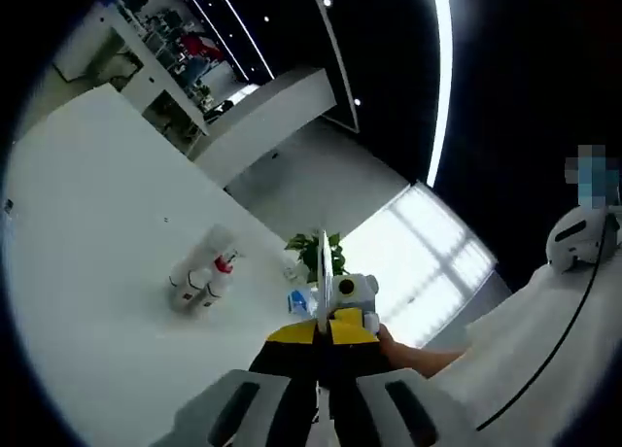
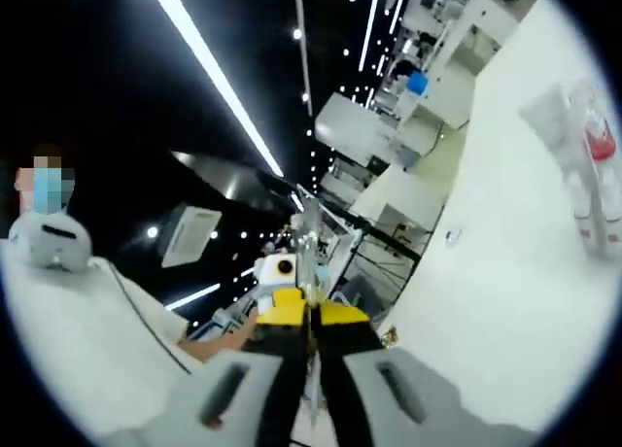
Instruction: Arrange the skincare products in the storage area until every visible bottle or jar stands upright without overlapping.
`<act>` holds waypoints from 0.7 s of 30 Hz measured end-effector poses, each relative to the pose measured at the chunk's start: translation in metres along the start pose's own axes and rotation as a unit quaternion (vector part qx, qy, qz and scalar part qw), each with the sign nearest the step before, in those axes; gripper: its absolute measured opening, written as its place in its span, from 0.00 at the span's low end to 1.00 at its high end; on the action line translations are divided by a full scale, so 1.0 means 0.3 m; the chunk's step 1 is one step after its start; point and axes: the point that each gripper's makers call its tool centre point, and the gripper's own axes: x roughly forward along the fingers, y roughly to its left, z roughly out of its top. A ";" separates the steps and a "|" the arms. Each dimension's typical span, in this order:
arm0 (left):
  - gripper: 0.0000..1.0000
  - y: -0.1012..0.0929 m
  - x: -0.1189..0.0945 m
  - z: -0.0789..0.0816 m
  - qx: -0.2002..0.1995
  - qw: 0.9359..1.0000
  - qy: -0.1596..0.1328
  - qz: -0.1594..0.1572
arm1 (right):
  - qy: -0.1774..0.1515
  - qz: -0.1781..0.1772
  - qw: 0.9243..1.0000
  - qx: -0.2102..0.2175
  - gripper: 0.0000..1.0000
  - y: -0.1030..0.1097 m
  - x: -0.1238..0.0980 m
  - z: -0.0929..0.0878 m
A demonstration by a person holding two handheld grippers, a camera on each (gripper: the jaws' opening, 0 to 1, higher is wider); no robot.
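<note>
A small cluster of skincare products [image 1: 199, 277] stands on the white table [image 1: 87, 233] ahead of me and to the left: white bottles, one with a red cap [image 1: 224, 265], and a white tube [image 1: 216, 241] behind them. In the right gripper view the same cluster [image 2: 588, 175] sits at the far right, with the tube [image 2: 549, 112] and the red-capped bottle [image 2: 600, 141]. My left gripper [image 1: 322, 332] is shut and holds nothing, well short of the bottles. My right gripper [image 2: 309, 316] is also shut and holds nothing. The two grippers point at each other, tips nearly meeting above the table edge.
A hand [image 1: 403, 348] and a white sleeve [image 1: 525, 330] show behind the facing gripper. A small green plant [image 1: 316, 248] and a blue-and-white item [image 1: 299, 301] lie beyond the tips. Shelves [image 1: 165, 39] stand past the table's far end. Bare tabletop [image 2: 505, 301] stretches toward the bottles.
</note>
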 end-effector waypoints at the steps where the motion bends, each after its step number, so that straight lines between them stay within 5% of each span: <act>1: 0.01 0.004 0.002 0.008 -0.007 1.000 -0.008 0.001 | 0.002 0.001 1.000 0.008 0.17 0.002 0.005 -0.005; 7: 0.01 0.001 0.019 0.039 -0.040 0.998 -0.036 -0.021 | 0.045 -0.001 0.999 -0.017 0.02 0.008 0.017 -0.088; 11: 0.02 0.025 0.030 0.038 -0.043 0.998 -0.043 -0.017 | 0.019 -0.014 1.000 -0.017 0.00 -0.009 0.011 -0.062; 16: 0.13 0.008 0.053 -0.022 -0.019 0.999 0.016 -0.021 | -0.008 -0.008 1.000 -0.028 0.00 0.003 0.005 -0.026; 21: 0.06 0.021 0.068 -0.005 -0.036 0.999 0.007 -0.024 | -0.004 -0.006 1.000 -0.020 0.00 -0.007 0.027 -0.020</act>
